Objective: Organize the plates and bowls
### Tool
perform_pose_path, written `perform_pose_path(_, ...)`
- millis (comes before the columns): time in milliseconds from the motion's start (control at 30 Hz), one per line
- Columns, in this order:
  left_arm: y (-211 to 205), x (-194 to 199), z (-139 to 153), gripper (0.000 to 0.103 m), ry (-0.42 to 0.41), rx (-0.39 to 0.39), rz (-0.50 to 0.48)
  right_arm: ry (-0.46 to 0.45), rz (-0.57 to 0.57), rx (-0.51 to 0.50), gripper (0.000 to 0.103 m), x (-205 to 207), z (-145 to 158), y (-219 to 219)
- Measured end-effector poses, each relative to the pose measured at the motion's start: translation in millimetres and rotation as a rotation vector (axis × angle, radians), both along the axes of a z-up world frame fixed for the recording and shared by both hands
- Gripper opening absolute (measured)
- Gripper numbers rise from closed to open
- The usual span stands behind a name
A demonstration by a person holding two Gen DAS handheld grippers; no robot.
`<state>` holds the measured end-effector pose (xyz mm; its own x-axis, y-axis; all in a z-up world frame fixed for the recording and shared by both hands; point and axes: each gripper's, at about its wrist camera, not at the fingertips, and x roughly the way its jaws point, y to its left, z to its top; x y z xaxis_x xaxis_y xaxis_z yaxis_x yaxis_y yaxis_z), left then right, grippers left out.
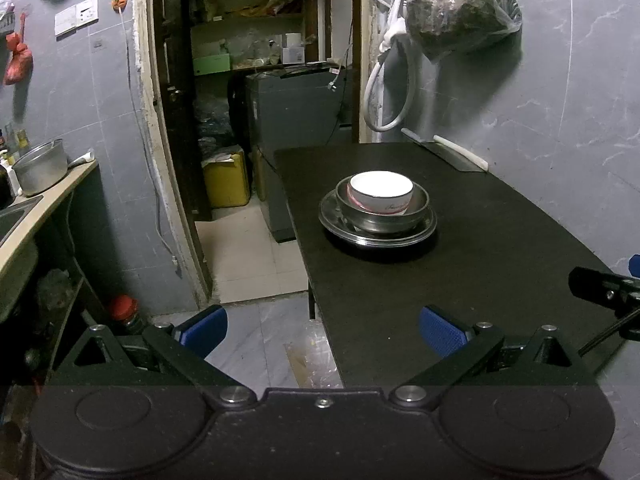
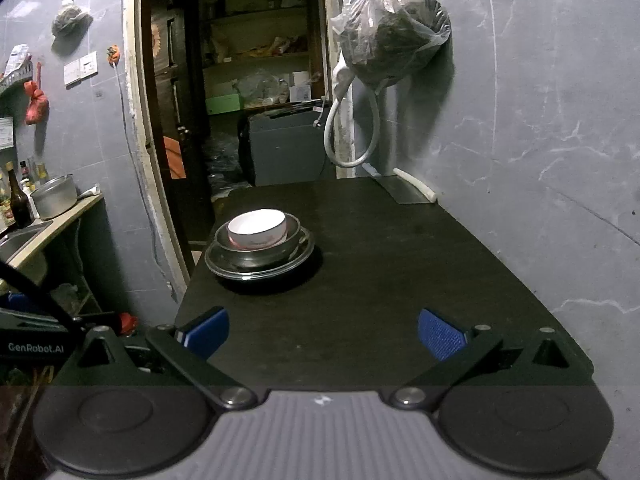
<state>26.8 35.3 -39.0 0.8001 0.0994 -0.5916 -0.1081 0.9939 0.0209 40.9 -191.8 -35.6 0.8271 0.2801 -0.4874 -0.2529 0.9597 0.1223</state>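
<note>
A white ceramic bowl (image 1: 380, 196) with a pink band sits nested in a steel bowl (image 1: 416, 216), which rests on a steel plate (image 1: 340, 226) in the middle of the black table (image 1: 500, 280). The same stack shows in the right wrist view: white bowl (image 2: 258, 229), steel bowl (image 2: 240, 254), plate (image 2: 228, 270). My left gripper (image 1: 322, 334) hangs open near the table's near left corner, well short of the stack, nothing between its fingers. My right gripper (image 2: 323, 330) is open over the table's near end, the stack ahead to its left.
A cleaver (image 1: 448, 152) with a white handle lies at the table's far right by the grey wall. A bag (image 1: 460, 12) and a white hose (image 1: 394, 80) hang above it. A counter with a metal pot (image 1: 40, 168) stands left. A doorway with a yellow canister (image 1: 226, 178) lies beyond.
</note>
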Motion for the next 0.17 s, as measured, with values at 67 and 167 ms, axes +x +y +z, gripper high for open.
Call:
perform_pose_path(67, -0.7, 1.6, 0.0, 0.102, 0.001, 0.0, -0.004, -0.001, -0.001, 0.0, 0.103, 0.1, -0.5, -0.3)
perform_pose_path(167, -0.9, 3.4, -0.8, 0.102, 0.003, 0.002, -0.009, 0.0, -0.002, 0.0, 0.103, 0.8, -1.1, -0.9)
